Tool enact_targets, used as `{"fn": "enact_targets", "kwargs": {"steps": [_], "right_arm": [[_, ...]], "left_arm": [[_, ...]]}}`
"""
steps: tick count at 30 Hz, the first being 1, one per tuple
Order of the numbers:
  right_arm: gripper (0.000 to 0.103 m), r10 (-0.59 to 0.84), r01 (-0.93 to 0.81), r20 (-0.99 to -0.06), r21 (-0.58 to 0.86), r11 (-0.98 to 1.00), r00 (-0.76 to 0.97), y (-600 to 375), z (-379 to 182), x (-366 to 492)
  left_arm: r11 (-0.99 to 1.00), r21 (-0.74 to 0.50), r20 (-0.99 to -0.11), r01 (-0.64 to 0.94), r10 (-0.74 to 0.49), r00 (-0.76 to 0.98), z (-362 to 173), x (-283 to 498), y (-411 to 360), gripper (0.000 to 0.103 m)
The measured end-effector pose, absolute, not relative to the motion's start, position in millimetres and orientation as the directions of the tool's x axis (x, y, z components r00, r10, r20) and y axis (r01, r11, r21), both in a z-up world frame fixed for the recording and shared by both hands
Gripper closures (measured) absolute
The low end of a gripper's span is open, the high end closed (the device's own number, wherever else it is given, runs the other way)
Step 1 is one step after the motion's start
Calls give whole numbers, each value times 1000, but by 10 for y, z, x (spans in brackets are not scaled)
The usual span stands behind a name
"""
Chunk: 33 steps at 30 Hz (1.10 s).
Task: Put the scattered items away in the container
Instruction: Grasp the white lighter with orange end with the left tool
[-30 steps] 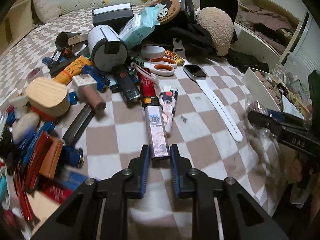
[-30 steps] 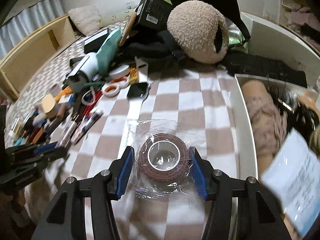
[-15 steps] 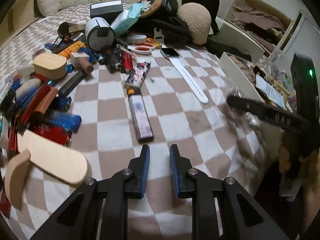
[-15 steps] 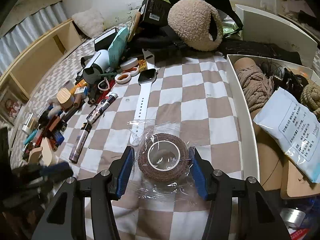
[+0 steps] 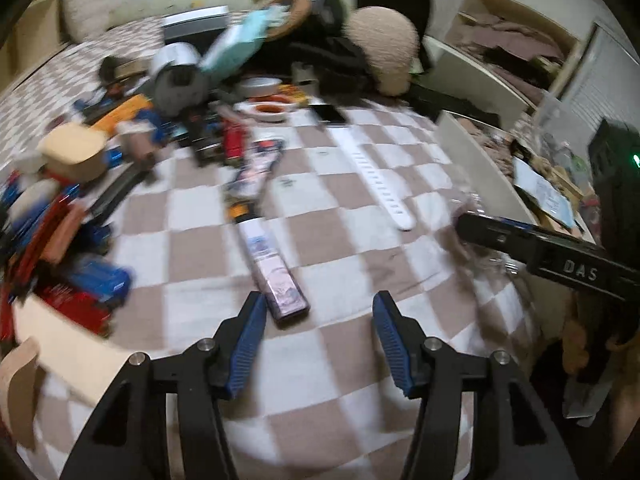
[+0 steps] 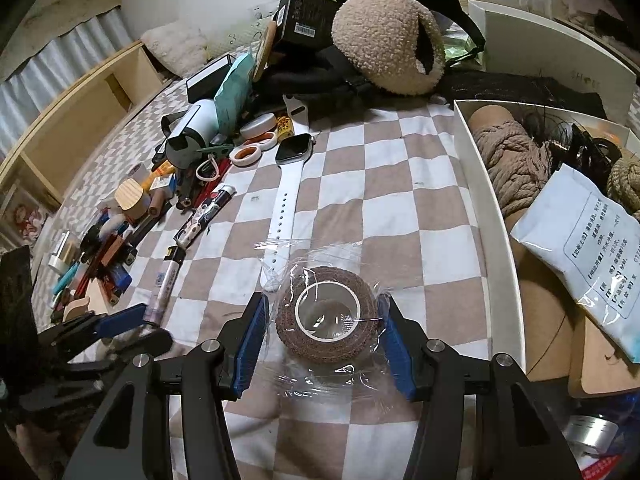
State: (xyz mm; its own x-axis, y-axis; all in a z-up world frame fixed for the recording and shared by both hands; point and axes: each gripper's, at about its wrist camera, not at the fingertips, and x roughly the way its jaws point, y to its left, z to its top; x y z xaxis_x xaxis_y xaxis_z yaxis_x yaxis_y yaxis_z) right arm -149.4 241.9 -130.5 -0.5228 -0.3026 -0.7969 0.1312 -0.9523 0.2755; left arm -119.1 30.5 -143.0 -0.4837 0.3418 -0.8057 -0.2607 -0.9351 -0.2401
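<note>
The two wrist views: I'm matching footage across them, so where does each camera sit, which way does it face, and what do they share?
Left wrist: on the left hand-held gripper, angled down at the checkered cover; jaws open beside a flat stick; the right one enters from the right.
Right wrist: on the right hand-held gripper, angled down, clamping a wrapped tape roll; white container at right.
Shared: white watch, fleece hat.

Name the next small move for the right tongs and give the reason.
Probably carry the wrapped brown tape roll rightward over the white container's rim and let go. The right tongs hold it above the checkered blanket, just left of the container, which already holds rope and a paper packet.
</note>
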Motion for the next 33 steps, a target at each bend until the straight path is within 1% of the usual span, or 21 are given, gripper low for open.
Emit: {"fn": "enact_targets", "kwargs": {"steps": [3,7,10,12,15,18,20,22,25,27,33], "right_arm": [[47,-306,120,-795,288,-950,-524,2455,-1305,-1500],[47,-311,118,-796,294,-949,-519,2461,-1315,-1510],[47,-314,117,-797,298,-947,-516,2465,-1324,-1518],[47,-317,116,-798,301,-947,-513,2468,-1329,-1523],[47,-320,115,-799,306,-945,-510,2472,-1337,-1531],[47,-324,124,-798,305,-944,-509,2459,-1335,-1522],[47,-328,125,-799,308,-943,-505,2456,-1344,-1522],[47,-330,123,-800,312,-942,-500,2458,-1358,-1527],[47,-337,121,-800,320,-940,-496,2463,-1369,-1536],[47,-338,122,-800,322,-939,-495,2461,-1369,-1539],[47,-332,131,-805,308,-942,-493,2427,-1376,-1540]], "left_arm": [[-909,-248,-790,-334,390,-474,-1420,-1253,505,48],[-897,-225,-785,-380,398,-475,-1409,-1392,647,48],[-905,-237,-769,-354,397,-502,-1343,-1418,504,48],[-924,-224,-767,-312,364,-528,-1314,-1451,337,47],[-947,-198,-781,-252,308,-544,-1339,-1527,155,43],[-951,-196,-794,-237,296,-531,-1394,-1601,102,42],[-950,-183,-798,-252,294,-526,-1423,-1620,159,38],[-945,-176,-800,-275,300,-520,-1444,-1619,226,22],[-944,-132,-797,-301,282,-534,-1441,-1591,335,10],[-946,-108,-803,-304,264,-535,-1461,-1609,377,9],[-954,-86,-817,-287,233,-527,-1525,-1718,399,9]]}}
